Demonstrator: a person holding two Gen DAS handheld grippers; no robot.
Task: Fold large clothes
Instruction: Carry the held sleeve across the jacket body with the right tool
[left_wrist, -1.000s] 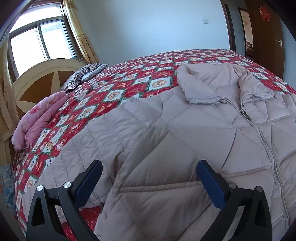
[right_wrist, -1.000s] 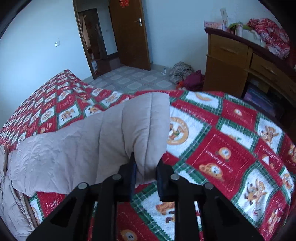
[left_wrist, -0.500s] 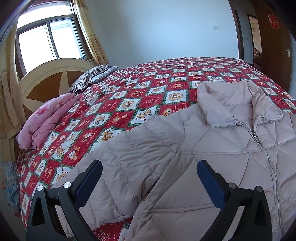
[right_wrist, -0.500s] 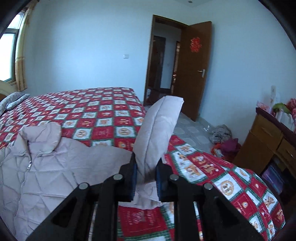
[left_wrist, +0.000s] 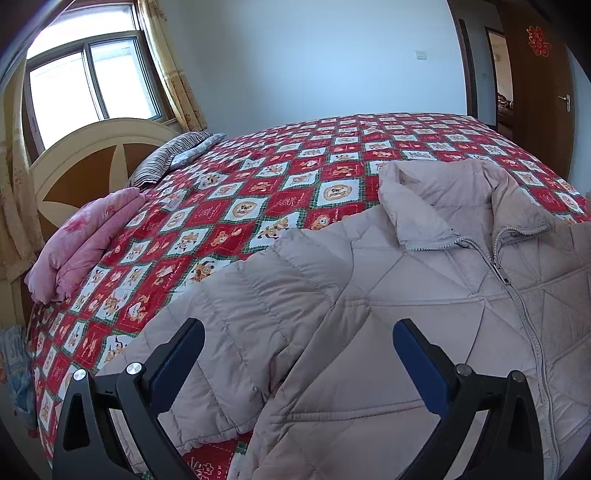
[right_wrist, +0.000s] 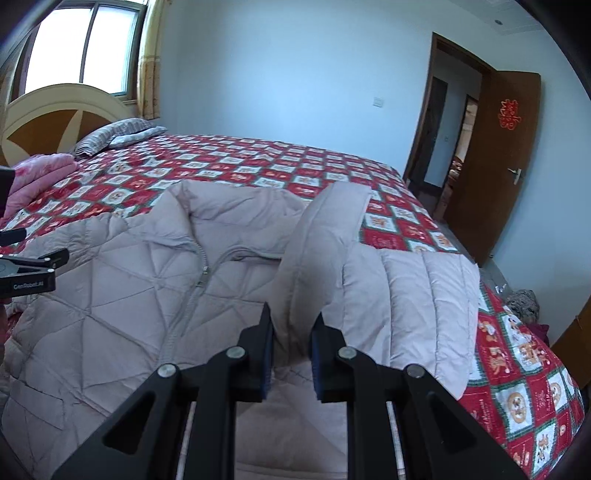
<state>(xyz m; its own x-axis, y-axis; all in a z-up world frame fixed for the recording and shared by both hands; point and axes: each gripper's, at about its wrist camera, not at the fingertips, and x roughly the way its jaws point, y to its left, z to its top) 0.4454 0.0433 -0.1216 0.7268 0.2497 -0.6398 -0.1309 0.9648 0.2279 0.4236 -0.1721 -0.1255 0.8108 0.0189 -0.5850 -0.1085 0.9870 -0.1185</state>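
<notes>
The right gripper (right_wrist: 291, 343) is pinching the cuff end of a sleeve (right_wrist: 325, 236) of a pale quilted jacket (right_wrist: 122, 295), its jaws narrowed onto the padded fabric, and is holding that sleeve raised in an arch over the garment's chest. The sleeve is rising from the jaws and curving back down toward the shoulder (right_wrist: 417, 295), so the fold appears to be under way rather than laid. The left gripper (left_wrist: 295, 360) is hovering with its jaws standing wide and nothing between them, just above the jacket's other sleeve (left_wrist: 236, 325), which is lying stretched out toward the near edge of the bed.

The jacket is lying face up on a red checked bedspread (left_wrist: 280, 177), zipped most of the way, its collar (left_wrist: 417, 206) standing open toward the middle of the bed. A folded pink blanket (left_wrist: 81, 243) and a striped pillow (left_wrist: 173, 158) are resting near the headboard (left_wrist: 85, 166), well apart from the work.

By the look of it, the job is in its early stage: one sleeve is being carried inward, the other is not yet taken up, and the body of the jacket is not yet folded at all.
</notes>
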